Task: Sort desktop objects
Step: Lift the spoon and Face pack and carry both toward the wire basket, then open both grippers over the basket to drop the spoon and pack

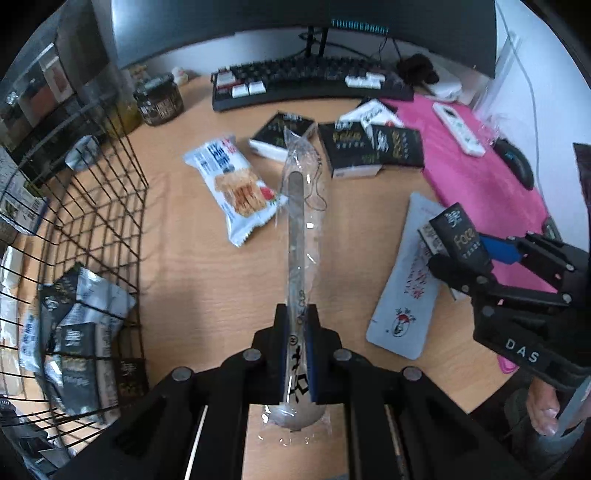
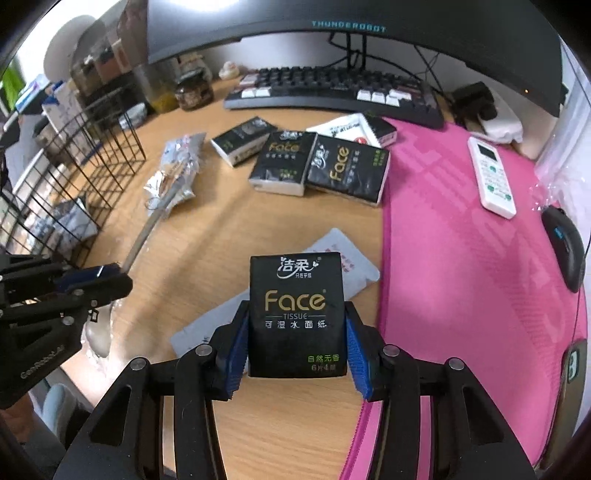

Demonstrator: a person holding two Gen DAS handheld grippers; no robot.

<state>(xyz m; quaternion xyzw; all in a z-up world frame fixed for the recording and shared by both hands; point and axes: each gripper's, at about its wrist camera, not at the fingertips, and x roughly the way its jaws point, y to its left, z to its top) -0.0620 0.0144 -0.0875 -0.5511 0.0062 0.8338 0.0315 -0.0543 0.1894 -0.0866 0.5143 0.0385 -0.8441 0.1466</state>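
Checking my left gripper [image 1: 297, 325] first, I find its jaws clamped together on a plastic-wrapped spoon [image 1: 300, 236], held near the bowl end with the handle projecting forward above the desk [image 1: 207, 280]. My right gripper [image 2: 295, 347] has a black Face tissue pack [image 2: 297, 314] standing upright between its blue pads [image 2: 236, 354]. Both pads appear to bear on the pack's sides, so I record it as gripped, with the pack raised off the surface near the desk's front edge, above a flat white sachet [image 1: 402, 280].

Items on the desk:
- A black wire basket [image 1: 92, 221] stands at the left edge and already contains several tissue packs and wrappers.
- A white snack packet [image 1: 236, 192] lies near the middle, just beside the spoon's handle tip as seen from the left wrist.
- Three further black tissue packs [image 2: 317, 166] lie together towards the back, in front of the keyboard [image 2: 332, 92].
- A pink mat [image 2: 461, 240] covers the right side and carries a white remote [image 2: 491, 177] and a black mouse [image 2: 565, 251].
- A dark jar [image 1: 159, 99] stands at the back left corner, beneath the monitor [image 2: 351, 26].
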